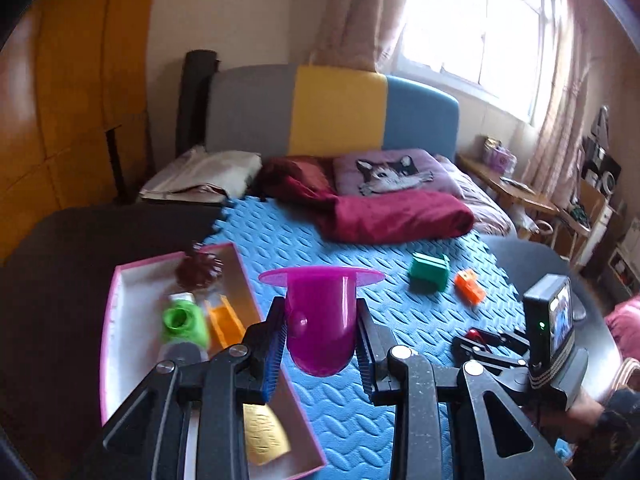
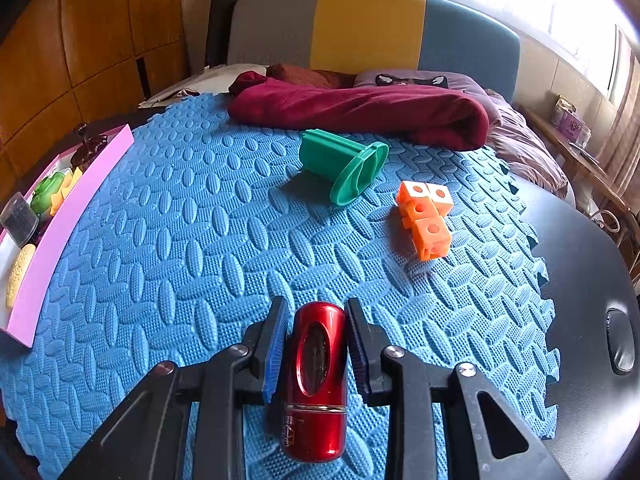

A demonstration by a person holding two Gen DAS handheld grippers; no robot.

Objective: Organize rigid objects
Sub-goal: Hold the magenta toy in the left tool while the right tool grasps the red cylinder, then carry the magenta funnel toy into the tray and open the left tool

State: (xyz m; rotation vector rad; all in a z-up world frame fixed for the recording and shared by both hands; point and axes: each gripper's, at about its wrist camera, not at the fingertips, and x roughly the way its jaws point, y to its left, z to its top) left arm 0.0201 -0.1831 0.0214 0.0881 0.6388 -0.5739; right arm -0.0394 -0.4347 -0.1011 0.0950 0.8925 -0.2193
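Note:
My left gripper (image 1: 320,340) is shut on a purple plastic cup (image 1: 320,320) with a wide flat rim, held above the blue foam mat just right of the pink box (image 1: 110,312). The box holds a green piece (image 1: 182,322), an orange piece (image 1: 226,320), a dark brown ornament (image 1: 198,268) and a yellow item (image 1: 266,434). My right gripper (image 2: 316,344) is shut on a red metallic cylinder (image 2: 316,380) low over the mat. A green cup-shaped mould (image 2: 344,166) lies on its side and orange linked cubes (image 2: 426,218) lie ahead of it.
The blue foam mat (image 2: 180,240) covers a dark table (image 2: 592,280). A maroon cloth (image 2: 360,110), pillows and a grey-yellow-blue headboard (image 2: 368,24) lie beyond. The pink box (image 2: 64,216) sits at the mat's left edge. A wooden side table (image 1: 508,188) stands right.

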